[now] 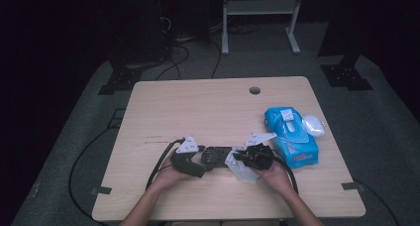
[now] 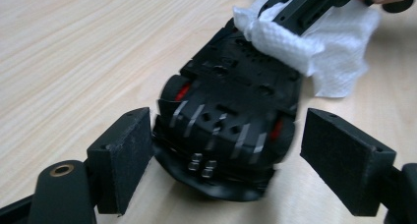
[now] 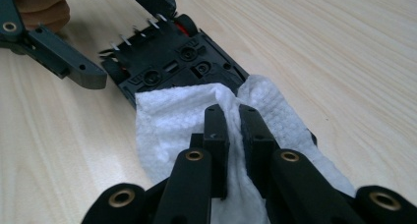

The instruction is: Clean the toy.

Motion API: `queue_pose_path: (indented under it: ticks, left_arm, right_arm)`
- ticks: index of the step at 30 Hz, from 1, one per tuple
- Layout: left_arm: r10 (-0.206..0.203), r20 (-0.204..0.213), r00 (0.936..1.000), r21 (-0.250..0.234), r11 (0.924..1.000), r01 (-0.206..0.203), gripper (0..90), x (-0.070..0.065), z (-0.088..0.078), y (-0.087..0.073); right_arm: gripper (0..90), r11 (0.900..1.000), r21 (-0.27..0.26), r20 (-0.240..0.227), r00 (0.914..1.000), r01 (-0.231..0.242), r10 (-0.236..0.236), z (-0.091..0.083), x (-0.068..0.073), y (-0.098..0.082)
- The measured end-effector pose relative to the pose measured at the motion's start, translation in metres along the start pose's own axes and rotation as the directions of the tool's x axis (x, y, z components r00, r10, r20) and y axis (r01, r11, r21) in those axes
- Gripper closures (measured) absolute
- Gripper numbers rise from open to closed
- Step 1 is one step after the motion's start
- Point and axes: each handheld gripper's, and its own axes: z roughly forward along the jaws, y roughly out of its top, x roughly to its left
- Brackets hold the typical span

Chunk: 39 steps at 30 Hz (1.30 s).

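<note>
Toy car (image 2: 228, 121), black with red accents at the wheels, lay upside down near the front edge of the wooden table (image 1: 198, 102), between the two hand-held grippers. Its underside faced up, as seen in both gripper views. Left gripper (image 2: 223, 155) stood released: its jaws flanked one end of the car, one pad (image 2: 123, 150) on each side, neither pressing on the body, although the left-hand pad lay very close to it. Right gripper (image 3: 233, 130) was clenched on a white paper wipe (image 3: 172, 121), the fold of the sheet pinched between its jaws and the sheet lying on the opposite end of the car's underside. In the high view the left gripper (image 1: 195, 164) appeared to the left of the car (image 1: 216, 156) and the right gripper (image 1: 247, 159) to its right, with the wipe (image 1: 242, 172) hanging beneath it. A blue pack of wet wipes (image 1: 292, 137) lay farther right on the table, a small white object (image 1: 313, 125) beside it.
</note>
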Motion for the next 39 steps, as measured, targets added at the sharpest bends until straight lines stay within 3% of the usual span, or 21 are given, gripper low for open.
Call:
queue_pose_path:
  ticks: [8, 17, 22, 25, 30, 33, 39]
  left_arm:
    - [0.019, 0.019, 0.9996, 0.025, 0.9995, -0.020, 21.5, -0.003, 0.001, -0.001]
    - [0.028, -0.027, 0.9993, 0.010, 0.9996, -0.028, 16.6, -0.002, 0.007, -0.001]
    - [0.015, 0.011, 0.9998, 0.032, 0.9994, -0.015, 23.3, 0.000, -0.001, -0.002]
    - [0.036, 0.027, 0.9990, 0.054, 0.9979, -0.037, 23.4, 0.001, -0.003, -0.001]
    - [0.018, -0.006, 0.9998, 0.039, 0.9991, -0.018, 18.8, 0.002, 0.003, 0.001]
    - [0.038, -0.019, 0.9991, 0.060, 0.9975, -0.037, 17.8, -0.002, 0.005, 0.000]
    - [0.024, 0.029, 0.9993, 0.085, 0.9961, -0.026, 22.5, -0.001, -0.002, -0.003]
  right_arm:
    - [82.5, 1.000, -0.007, 0.000, 0.9999, -0.011, 0.010, 0.002, -0.004, 0.000]
    - [82.5, 1.000, -0.017, -0.023, 0.9996, 0.017, -0.017, 0.004, -0.002, 0.000]
    - [82.3, 1.000, -0.019, -0.015, 0.9998, 0.016, -0.016, 0.005, -0.003, 0.000]
    - [82.1, 1.000, -0.016, -0.010, 0.9996, 0.025, -0.025, 0.005, -0.002, 0.002]
    - [82.0, 0.999, -0.013, -0.006, 0.9995, 0.031, -0.031, 0.005, -0.002, 0.002]
    - [81.9, 0.999, -0.014, -0.004, 0.9995, 0.030, -0.030, 0.005, -0.003, 0.003]
    - [81.5, 0.999, -0.018, -0.003, 0.9994, 0.034, -0.034, 0.006, -0.002, 0.005]
